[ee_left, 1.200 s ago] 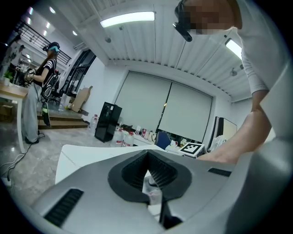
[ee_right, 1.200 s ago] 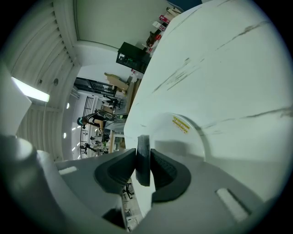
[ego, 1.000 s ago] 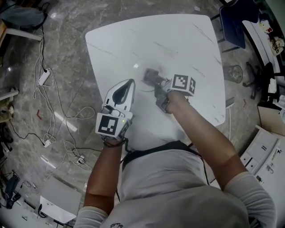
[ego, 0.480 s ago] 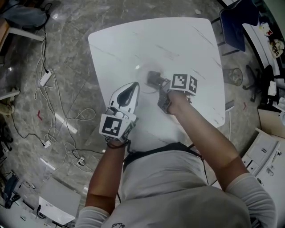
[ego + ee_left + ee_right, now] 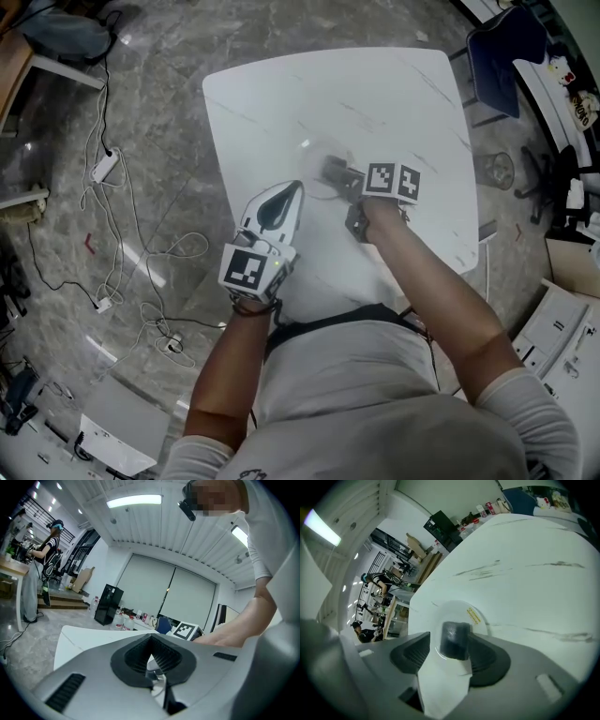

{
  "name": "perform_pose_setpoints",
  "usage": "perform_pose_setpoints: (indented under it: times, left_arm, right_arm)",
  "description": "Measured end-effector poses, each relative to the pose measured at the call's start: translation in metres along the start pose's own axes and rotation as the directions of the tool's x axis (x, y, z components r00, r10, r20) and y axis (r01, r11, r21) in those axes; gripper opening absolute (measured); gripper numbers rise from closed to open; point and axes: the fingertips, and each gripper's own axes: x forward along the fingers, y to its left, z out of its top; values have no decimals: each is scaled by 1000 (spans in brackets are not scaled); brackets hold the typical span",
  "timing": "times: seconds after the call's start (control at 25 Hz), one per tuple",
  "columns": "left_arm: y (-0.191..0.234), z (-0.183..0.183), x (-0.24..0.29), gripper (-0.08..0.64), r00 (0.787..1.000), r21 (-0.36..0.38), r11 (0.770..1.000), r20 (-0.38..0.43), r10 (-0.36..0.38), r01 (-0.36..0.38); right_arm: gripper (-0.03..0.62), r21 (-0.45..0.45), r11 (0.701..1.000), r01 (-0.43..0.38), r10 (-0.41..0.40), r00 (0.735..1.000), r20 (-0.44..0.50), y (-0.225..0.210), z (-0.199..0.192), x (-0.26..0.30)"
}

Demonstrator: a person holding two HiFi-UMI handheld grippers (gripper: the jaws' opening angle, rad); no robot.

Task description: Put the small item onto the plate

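A small dark block [image 5: 454, 634] rests on a clear round plate [image 5: 480, 619] on the white table [image 5: 394, 94]. My right gripper [image 5: 452, 656] reaches over the plate's near rim with the block between its jaws. The jaws are opening, and a gap shows between the left pad [image 5: 415, 651] and the block. From the head view the block [image 5: 336, 170] lies just ahead of the right gripper [image 5: 349, 180], and the plate [image 5: 314, 153] is a faint outline. My left gripper [image 5: 281, 192] hovers to the left of the plate, shut and empty; in its own view the jaws of the left gripper [image 5: 151, 641] meet at the tips.
The table's left edge [image 5: 225, 178] is close to the left gripper. Cables and a power strip [image 5: 103, 167] lie on the grey floor at the left. A blue chair [image 5: 497, 56] and a bin [image 5: 494, 169] stand beyond the table's right side.
The head view has shifted slightly, so the table sits further right in frame. Both grippers keep their places over the table, the right one still at the block.
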Motion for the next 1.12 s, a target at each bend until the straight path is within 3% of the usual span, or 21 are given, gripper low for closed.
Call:
perform_pose_setpoints:
  times: [0.44,0.6,0.8,0.96,1.12]
  left_arm:
    - [-2,11,-24,5,1000,-7,1000,-10,-11,11]
    - [-14,38,-31,5,998,30,997,20,-67,66]
    - [-44,73,-45,6,993,54,992,37,-116,114]
    - [-76,103,-59,6,988,78,987,59,-142,137]
    - [-105,133,-78,5,988,97,987,69,-137,130]
  right_arm:
    - [211,-76,997,-16,19,999,39,28,-10,-16]
    - [93,-185,982,-35,62,988,140,63,1,-49]
    - [2,-285,955,-87,157,960,233,107,0,-110]
    - [2,-411,902,-130,251,933,256,148,-14,-165]
    - [2,-618,782,-75,306,911,276,199,-33,-219]
